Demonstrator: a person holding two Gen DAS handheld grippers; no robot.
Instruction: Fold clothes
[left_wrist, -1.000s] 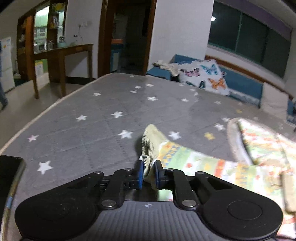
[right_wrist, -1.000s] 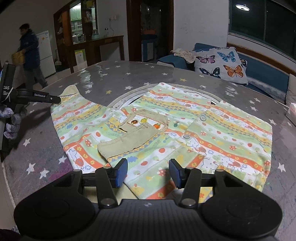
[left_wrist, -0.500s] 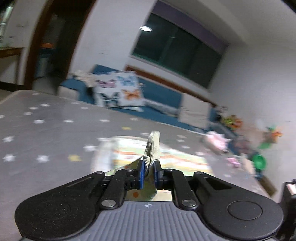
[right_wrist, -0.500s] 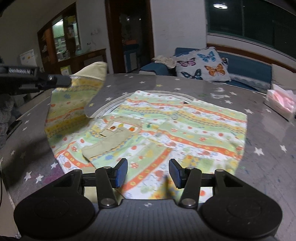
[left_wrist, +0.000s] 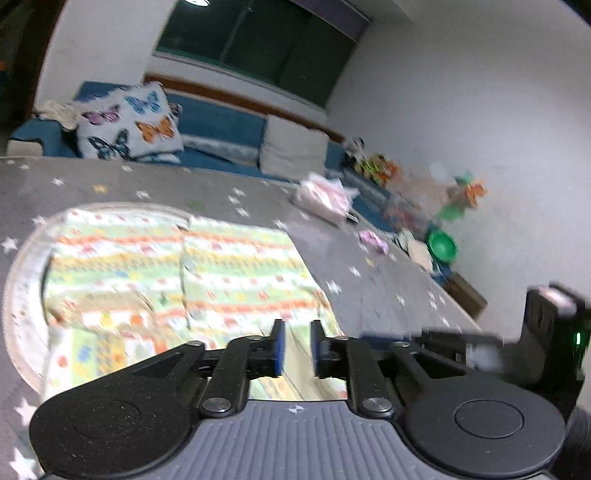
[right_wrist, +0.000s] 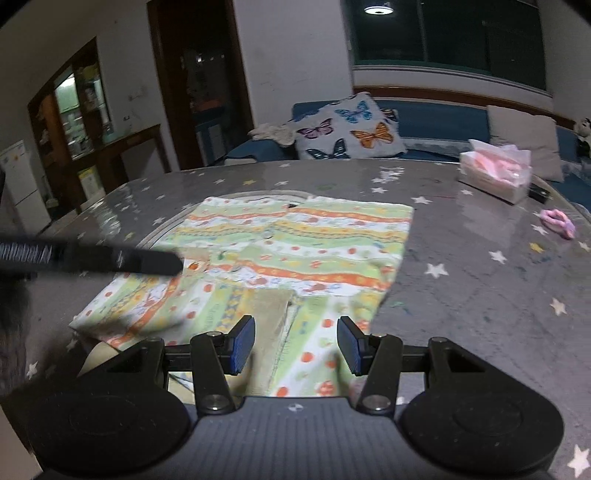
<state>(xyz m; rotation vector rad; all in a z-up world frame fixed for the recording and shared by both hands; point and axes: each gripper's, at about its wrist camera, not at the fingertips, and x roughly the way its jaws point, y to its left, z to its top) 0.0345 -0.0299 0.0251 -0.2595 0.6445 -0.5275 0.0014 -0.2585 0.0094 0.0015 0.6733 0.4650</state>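
1. Garment. A child's patterned shirt (right_wrist: 295, 251) lies flat on the star-print table cover (right_wrist: 480, 295), which serves here as the landmark. The shirt sits near the cover's middle, button front upward, so that both sides can be reached from the near edge.

2. Folded sleeve. One sleeve (right_wrist: 229, 302) lies across the shirt's near part, its tan cuff (right_wrist: 269, 314) resting on the body cloth. Judged from this lie, the first sleeve fold is made and the opposite side is not yet folded.

3. Left gripper (left_wrist: 293, 347). It hangs low over the near part of the shirt with a narrow gap between the blue pads (left_wrist: 279, 349); cloth shows through the gap, lying beneath and not pinched. In the right wrist view it reaches in over the shirt's left side (right_wrist: 147, 260). The picture is blurred, so finer detail cannot be told.

4. Right gripper (right_wrist: 295, 343). Jaws stand wide, empty, just above the shirt's near hem, the cuff visible between them. This placement probably readies it to press or take the hem.

5. Bystanders. A tissue pack (right_wrist: 495, 173) and a pink scrunchie (right_wrist: 557, 218) lie toward the cover's far right, well apart from the shirt; a butterfly cushion (right_wrist: 351, 129) stands beyond the cover's far edge.
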